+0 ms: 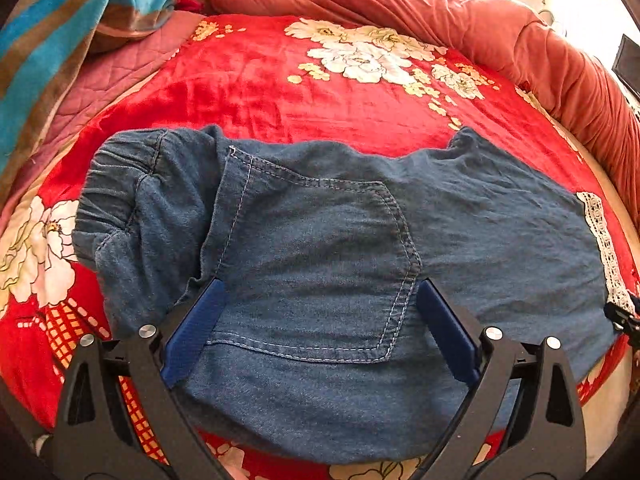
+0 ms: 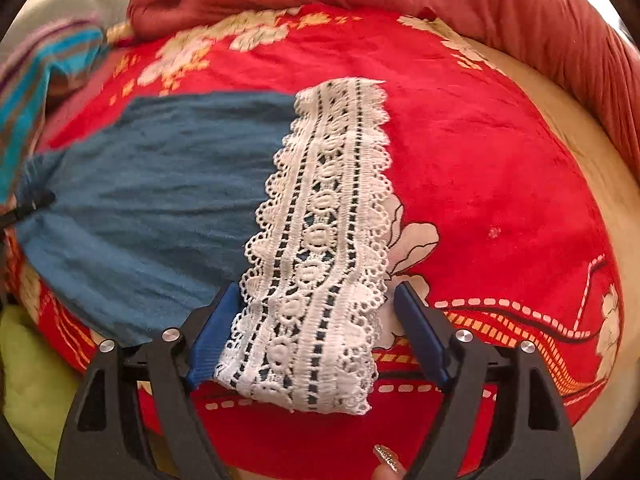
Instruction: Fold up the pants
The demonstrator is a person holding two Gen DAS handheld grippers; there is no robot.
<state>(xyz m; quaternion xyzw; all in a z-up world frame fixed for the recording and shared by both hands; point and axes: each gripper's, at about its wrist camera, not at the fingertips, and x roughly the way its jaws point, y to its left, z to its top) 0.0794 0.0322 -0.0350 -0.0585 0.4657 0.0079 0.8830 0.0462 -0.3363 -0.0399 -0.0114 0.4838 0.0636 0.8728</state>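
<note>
Pants of blue denim [image 1: 320, 240], folded into a wide block, lie flat on the red floral velvet bedspread [image 1: 260, 80] right under and ahead of both my tools. Far to the left of my left gripper [image 1: 320, 300] I see a striped turquoise-and-brown blanket [image 1: 52, 40], then the elastic waistband [image 1: 116, 184] just ahead-left of its left pad. Its blue pads stand wide apart, straddling the stitched back pocket [image 1: 316, 264] without pinching it. Moving right, the white lace hem trim [image 2: 320, 240] runs between the fingers of my right gripper [image 2: 316, 300]; I see those pads spread too, the left one touching the lace edge, the right one clear. A rumpled rust-orange quilt [image 2: 520, 12] lies beyond.
</note>
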